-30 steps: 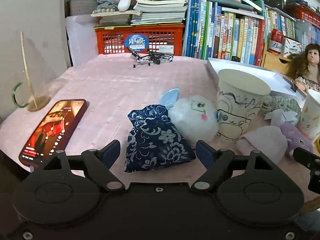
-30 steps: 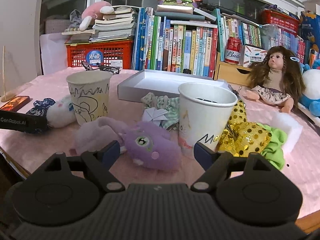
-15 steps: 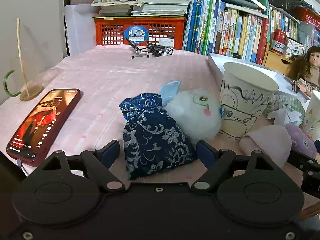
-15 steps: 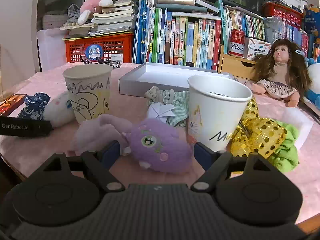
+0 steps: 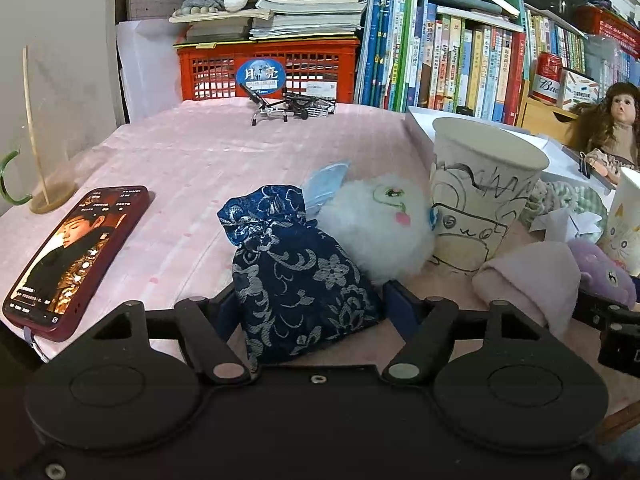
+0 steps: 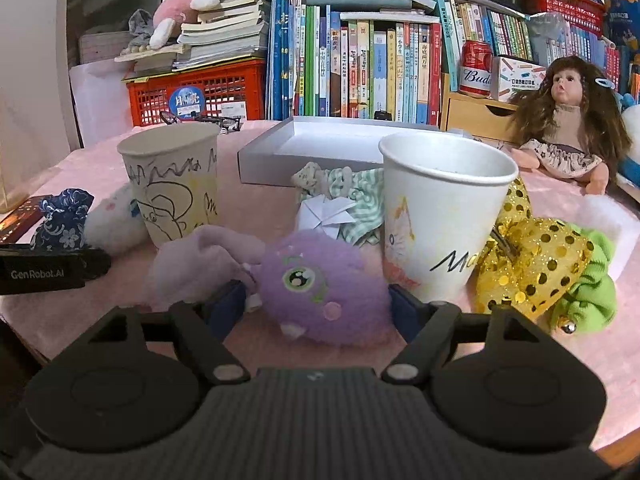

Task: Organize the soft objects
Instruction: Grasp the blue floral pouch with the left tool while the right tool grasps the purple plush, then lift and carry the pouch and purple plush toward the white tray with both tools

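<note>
Lying neck-away, the blue pouch (image 5: 298, 276) and purple plush (image 6: 316, 284) sit between each gripper's released jaws.

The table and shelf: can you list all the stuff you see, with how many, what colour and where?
pouch: 1, navy floral, between left gripper's fingers
white plush: 1, beside pouch
purple plush: 1, between right gripper's fingers
paper cups: 2, white, mid-table
phone: 1, red case, left edge
box: 1, grey, behind cups
crate: 1, red, back
books: many, shelf
doll: 1, brown hair, right
left gripper: open
right gripper: open
</note>
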A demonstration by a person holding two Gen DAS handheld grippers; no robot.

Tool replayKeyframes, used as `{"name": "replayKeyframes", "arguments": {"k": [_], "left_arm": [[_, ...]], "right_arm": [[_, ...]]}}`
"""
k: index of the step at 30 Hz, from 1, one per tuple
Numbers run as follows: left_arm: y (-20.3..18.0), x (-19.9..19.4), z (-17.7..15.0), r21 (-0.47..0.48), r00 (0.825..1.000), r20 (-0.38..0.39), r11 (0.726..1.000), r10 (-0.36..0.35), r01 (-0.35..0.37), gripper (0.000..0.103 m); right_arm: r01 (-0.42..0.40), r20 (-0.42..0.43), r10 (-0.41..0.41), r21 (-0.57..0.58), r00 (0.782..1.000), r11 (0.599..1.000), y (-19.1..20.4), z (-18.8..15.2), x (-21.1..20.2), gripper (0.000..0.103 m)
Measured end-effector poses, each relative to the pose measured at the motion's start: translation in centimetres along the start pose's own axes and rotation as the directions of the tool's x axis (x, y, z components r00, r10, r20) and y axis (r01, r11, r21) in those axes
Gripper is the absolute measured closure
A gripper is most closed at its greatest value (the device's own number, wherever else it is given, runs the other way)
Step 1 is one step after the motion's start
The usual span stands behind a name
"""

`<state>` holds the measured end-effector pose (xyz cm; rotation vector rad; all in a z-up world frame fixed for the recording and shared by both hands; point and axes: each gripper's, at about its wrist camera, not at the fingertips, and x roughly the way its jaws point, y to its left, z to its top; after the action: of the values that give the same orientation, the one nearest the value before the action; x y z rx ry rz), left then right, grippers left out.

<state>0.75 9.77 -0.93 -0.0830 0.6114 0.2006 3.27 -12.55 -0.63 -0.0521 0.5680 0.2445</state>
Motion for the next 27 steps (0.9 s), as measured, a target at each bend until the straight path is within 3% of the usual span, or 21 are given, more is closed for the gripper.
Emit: {"name": "replayKeyframes", "arguments": {"k": [6,16,27], "left_arm": [[0.2,-0.8,0.0,-0.029,1.0,0.003,1.0,-0.01,0.01,0.04],[0.6,-3.1,1.4,-0.032,0.998,0.057,0.999,-0.008,0.009,0.042],[0.5,-6.3,4.9,-0.018,0.985,0.161,0.997,-0.065,0.069,0.042]], "right_arm": [[-0.005,0.004,0.004,0.014,1.0,1.0,-0.3,0.0,-0.5,0.039],[-0.011,0.056,0.01,0.017,0.998,1.0,-0.4,0.9,-2.7,0.04],[-0.044,0.139,0.04,0.023,0.99,0.999,-1.1,3.8,-5.8,0.04]]}}
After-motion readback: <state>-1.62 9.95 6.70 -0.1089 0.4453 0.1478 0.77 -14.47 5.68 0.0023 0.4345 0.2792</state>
